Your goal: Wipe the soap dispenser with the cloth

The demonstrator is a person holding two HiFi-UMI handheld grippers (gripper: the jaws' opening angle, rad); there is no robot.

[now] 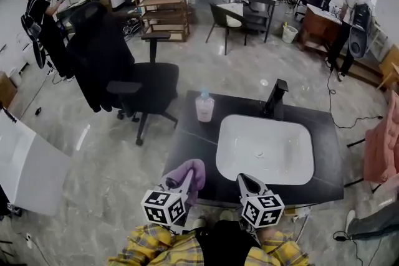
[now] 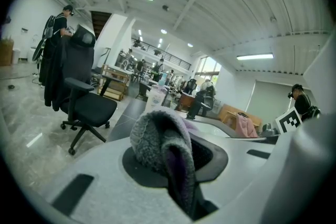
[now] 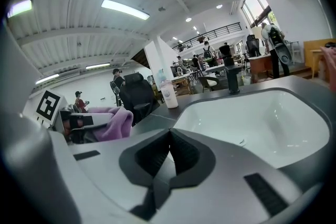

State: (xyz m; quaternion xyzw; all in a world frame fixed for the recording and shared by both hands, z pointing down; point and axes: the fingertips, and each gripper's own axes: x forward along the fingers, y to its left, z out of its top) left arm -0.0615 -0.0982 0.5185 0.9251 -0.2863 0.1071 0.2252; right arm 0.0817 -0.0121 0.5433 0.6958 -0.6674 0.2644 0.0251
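The soap dispenser (image 1: 204,107), a clear bottle with a pale blue pump top, stands upright on the dark counter (image 1: 193,140) left of the white sink. A purple and grey fuzzy cloth (image 1: 191,174) is clamped in my left gripper (image 1: 185,182) at the counter's near left edge. In the left gripper view the cloth (image 2: 160,141) bulges out over the shut jaws, and the dispenser (image 2: 156,98) shows beyond it, well apart. My right gripper (image 1: 244,182) is shut and empty over the near rim of the sink. The right gripper view shows the dispenser (image 3: 169,95) and the cloth (image 3: 114,122).
A white sink basin (image 1: 265,149) fills the counter's middle, with a black faucet (image 1: 274,98) at its far rim. A black office chair (image 1: 134,87) draped with a dark jacket stands left of the counter. Desks, shelves and several people lie farther off.
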